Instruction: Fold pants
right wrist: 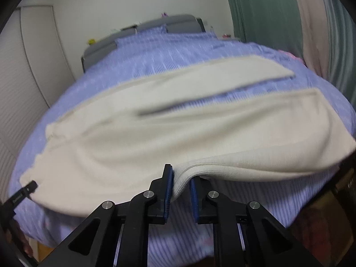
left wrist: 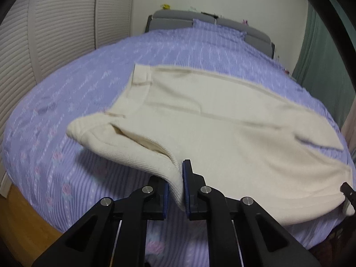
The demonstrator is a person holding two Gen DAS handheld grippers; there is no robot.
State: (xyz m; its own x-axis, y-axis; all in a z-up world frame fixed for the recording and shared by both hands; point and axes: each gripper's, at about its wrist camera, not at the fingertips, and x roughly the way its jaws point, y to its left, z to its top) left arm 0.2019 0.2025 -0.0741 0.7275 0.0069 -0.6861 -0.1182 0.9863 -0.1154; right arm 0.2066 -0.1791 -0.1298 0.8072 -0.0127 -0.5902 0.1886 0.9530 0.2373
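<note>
The cream pants (left wrist: 222, 120) are spread on the lilac bedspread (left wrist: 66, 155), near edge lifted. Waistband fabric is pinched by the left gripper (left wrist: 176, 189), the leg side by the right gripper (right wrist: 180, 191). With 2 shallow pinches, fabric could easily be dropped, or the fold skewed by uneven pulling.

We see the pants (left wrist: 222, 120) spread across the bed (left wrist: 66, 102), waist end to the left, the two legs (right wrist: 233, 102) running off to the right with a strip of bedding between them; the near edge of the pants is raised off the bed; our left gripper (left wrist: 180, 189) pinches that edge near the waist; our right gripper (right wrist: 181, 189) pinches it further along the near leg; behind the bed stands a headboard (left wrist: 175, 20); a curtain (left wrist: 320, 66) hangs at the right.
</note>
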